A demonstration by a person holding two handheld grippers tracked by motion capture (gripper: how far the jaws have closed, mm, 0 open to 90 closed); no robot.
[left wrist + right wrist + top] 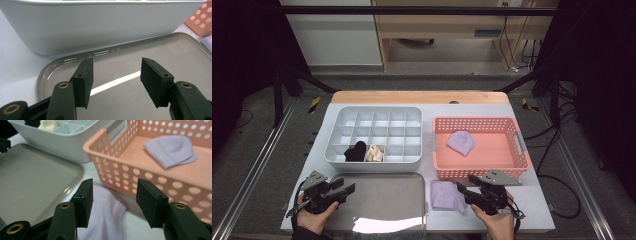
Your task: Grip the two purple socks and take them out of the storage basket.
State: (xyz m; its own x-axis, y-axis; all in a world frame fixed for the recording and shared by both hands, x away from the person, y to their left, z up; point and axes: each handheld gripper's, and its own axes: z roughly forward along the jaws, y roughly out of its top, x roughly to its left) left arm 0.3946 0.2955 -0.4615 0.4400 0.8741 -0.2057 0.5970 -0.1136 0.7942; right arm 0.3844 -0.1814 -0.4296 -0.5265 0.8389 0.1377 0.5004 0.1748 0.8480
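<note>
The lilac sock [447, 196] lies flat on the bench [532, 200], just in front of the pink basket [477, 172] and right beside the clear lid [382, 200], at about 9 o'clock from my right hand-held gripper [466, 189]. I read it as lying there so that it can be folded in the open before it goes into a cell. In the right gripper view the sock [105, 220] runs under and between my jaws, which stand spread, with neither pad pressing the cloth; nothing is pinched.

A second lilac sock [461, 142], bunched up, waits inside the basket, at 12 o'clock from my right hand, probably the mate of the 1 on the bench.

At 10 o'clock sits the grey divided organiser [374, 160], with a black sock [356, 151] and a cream sock [374, 153] already tucked in 2 neighbouring cells of its near row, so I judge the lilac pair is meant for the next free cell.

My left hand-held gripper [347, 186] hangs at 9 o'clock of the lid, jaws spread over it with nothing between them, ready, I think, to pin or help fold the sock.
</note>
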